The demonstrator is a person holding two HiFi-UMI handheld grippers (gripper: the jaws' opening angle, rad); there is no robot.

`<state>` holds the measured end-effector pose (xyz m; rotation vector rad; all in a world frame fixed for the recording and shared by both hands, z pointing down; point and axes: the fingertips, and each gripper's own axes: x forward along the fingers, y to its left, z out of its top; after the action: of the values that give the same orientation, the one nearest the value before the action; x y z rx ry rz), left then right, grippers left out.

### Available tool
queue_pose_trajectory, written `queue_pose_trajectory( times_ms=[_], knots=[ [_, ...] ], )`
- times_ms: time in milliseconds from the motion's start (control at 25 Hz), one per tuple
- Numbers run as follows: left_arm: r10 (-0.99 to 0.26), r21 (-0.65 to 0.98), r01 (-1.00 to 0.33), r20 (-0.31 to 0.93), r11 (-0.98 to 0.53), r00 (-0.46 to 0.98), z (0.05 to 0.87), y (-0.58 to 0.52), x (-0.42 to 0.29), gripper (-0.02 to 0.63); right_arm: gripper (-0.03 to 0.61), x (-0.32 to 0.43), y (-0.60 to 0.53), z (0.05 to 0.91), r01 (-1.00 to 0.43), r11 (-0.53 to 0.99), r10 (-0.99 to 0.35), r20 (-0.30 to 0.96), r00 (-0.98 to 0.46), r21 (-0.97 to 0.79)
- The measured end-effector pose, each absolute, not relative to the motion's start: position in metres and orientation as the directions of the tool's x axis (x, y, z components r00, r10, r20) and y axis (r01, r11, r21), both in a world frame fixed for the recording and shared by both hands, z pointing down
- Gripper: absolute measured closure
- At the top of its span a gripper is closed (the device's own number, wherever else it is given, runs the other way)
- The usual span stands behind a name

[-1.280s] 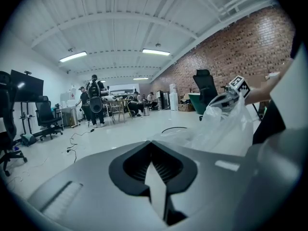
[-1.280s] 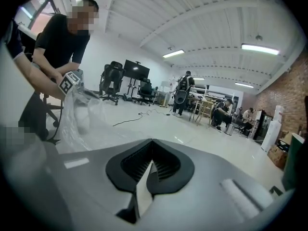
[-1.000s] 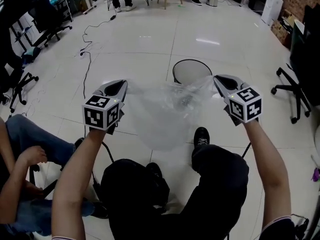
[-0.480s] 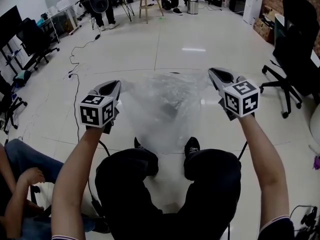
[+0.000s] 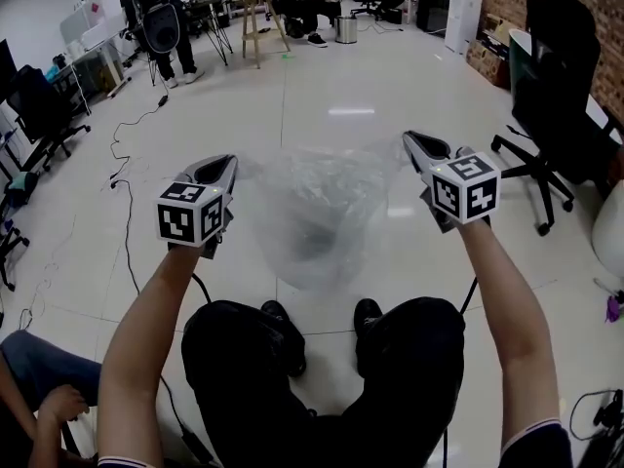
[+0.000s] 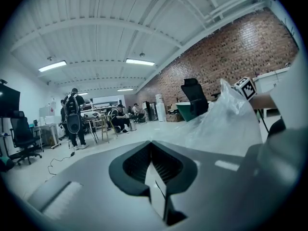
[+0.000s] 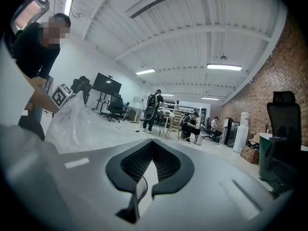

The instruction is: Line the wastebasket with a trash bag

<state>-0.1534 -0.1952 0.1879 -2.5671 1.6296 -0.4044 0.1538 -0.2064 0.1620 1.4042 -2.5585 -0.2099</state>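
I have the left tongs [image 5: 226,167] and the right tongs [image 5: 417,144] held out in front of the person at about the same height, well apart and pointing forward. Each is clamped shut on an upper edge of the clear bag [image 5: 312,213]. The bag is stretched between them as a crinkled sheet and sags in a loose pouch above the person's knees, clear of the floor [image 5: 341,86]. In the left gripper view the jaws are together on a thin sliver of film. The plastic billows off to the right, where the marker cube [image 6: 246,87] of the other tongs shows past it. The right gripper view is the mirror of that: jaws together on film, plastic bunched to the left, and the left cube [image 7: 60,96] beyond it. Through the lower middle of the bag I make out a dark round patch, likely the wastebasket [image 5: 314,242] standing on the floor past the person's shoes, but the film blurs it too much for me to be sure. A black chair [image 5: 551,96] stands to the right. A cable [image 5: 125,222] trails over the tiles on the left, and a person with a backpack [image 5: 156,18] stands far back.
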Motion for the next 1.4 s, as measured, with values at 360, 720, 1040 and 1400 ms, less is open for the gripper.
queue_pose_trajectory(
  times_ms=[360, 720, 1040, 1400],
  knots=[
    [-0.878, -0.171, -0.862, 0.134, -0.478, 0.46, 0.168, -0.267, -0.141, 0.603, 0.577, 0.16, -0.268, 0.142, -0.858, 0.464, -0.885, 0.075, -0.459, 0.22],
    [-0.865, -0.191, -0.845, 0.072, -0.5, 0.496, 0.132, -0.312, -0.126, 0.603, 0.577, 0.171, -0.303, 0.115, -0.887, 0.424, -0.902, -0.008, -0.432, 0.184],
    [-0.857, -0.192, -0.838, 0.042, -0.511, 0.513, 0.115, -0.329, -0.116, 0.603, 0.577, 0.175, -0.312, 0.099, -0.898, 0.399, -0.911, -0.029, -0.411, 0.183],
    [-0.857, -0.166, -0.843, 0.031, -0.512, 0.515, 0.108, -0.346, -0.106, 0.603, 0.577, 0.173, -0.324, 0.093, -0.906, 0.386, -0.916, -0.044, -0.399, 0.171]
  ],
)
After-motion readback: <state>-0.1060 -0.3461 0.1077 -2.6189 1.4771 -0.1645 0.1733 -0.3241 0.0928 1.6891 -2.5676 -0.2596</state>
